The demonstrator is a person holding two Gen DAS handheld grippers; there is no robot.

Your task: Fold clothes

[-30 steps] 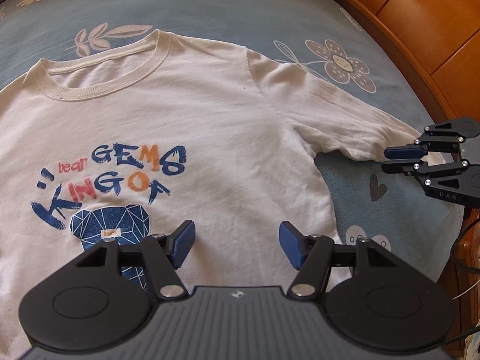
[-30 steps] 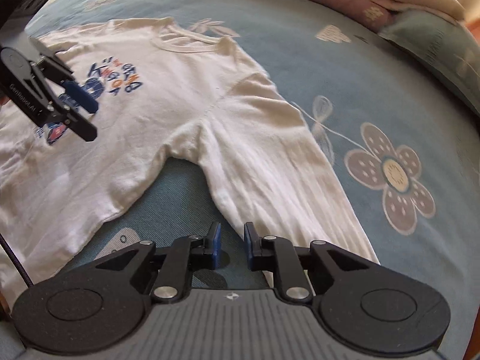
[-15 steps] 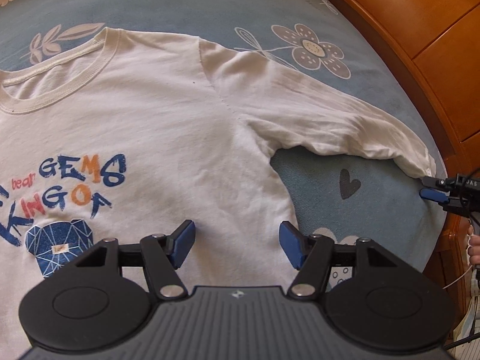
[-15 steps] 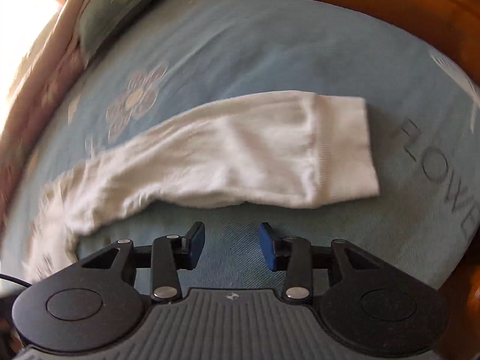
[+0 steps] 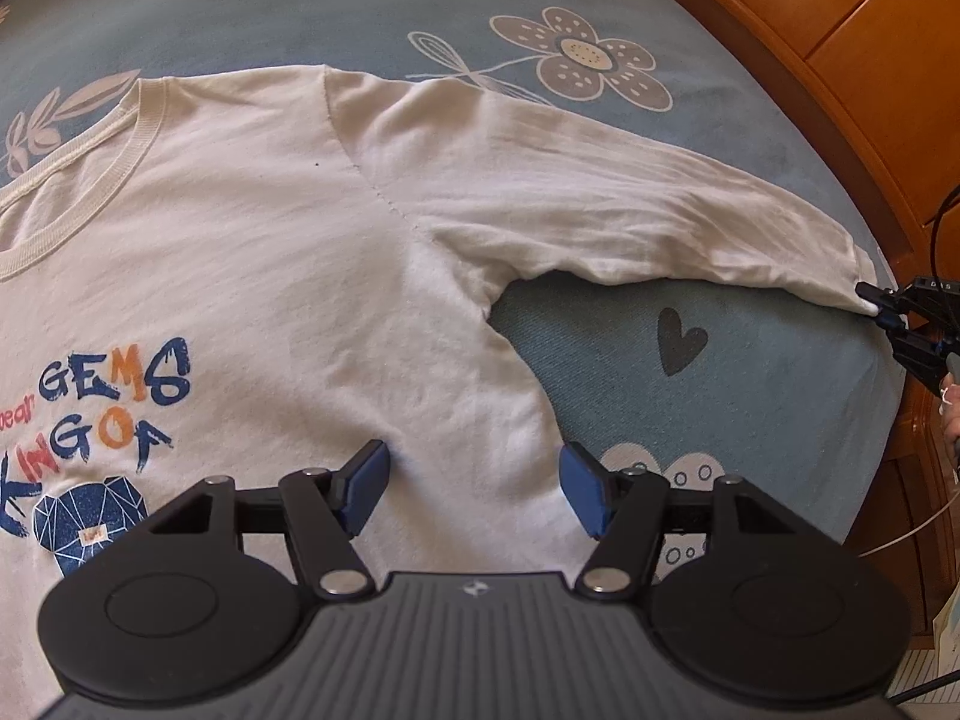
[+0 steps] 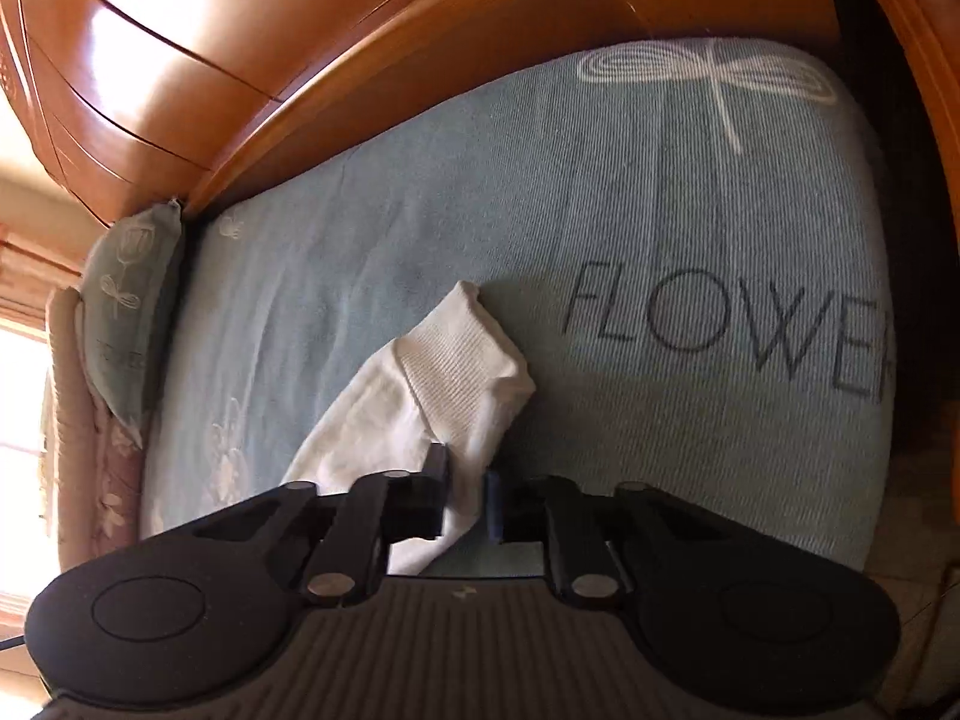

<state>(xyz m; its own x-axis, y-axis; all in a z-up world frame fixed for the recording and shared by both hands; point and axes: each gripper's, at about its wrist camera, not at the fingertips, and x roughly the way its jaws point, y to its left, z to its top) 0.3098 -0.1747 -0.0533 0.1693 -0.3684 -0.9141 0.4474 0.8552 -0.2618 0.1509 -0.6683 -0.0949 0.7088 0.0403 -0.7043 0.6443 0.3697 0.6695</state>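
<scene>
Since the earlier frame, right gripper [image 6: 467, 498] has rolled over to the sleeve cuff [image 6: 465, 366], jaws closing and pinching it at the blue bedsheet's [image 6: 660, 228] edge, while left gripper [image 5: 474, 489], jaws spread and empty, hovers over the white long-sleeved T-shirt [image 5: 288, 276] lying flat.

The white shirt [image 5: 258, 276] has "bear GEMS KING OF" printed across the chest in blue, orange and red. The blue bedspread [image 6: 600, 192] says "FLOWER" in big thin letters near its edge.
</scene>
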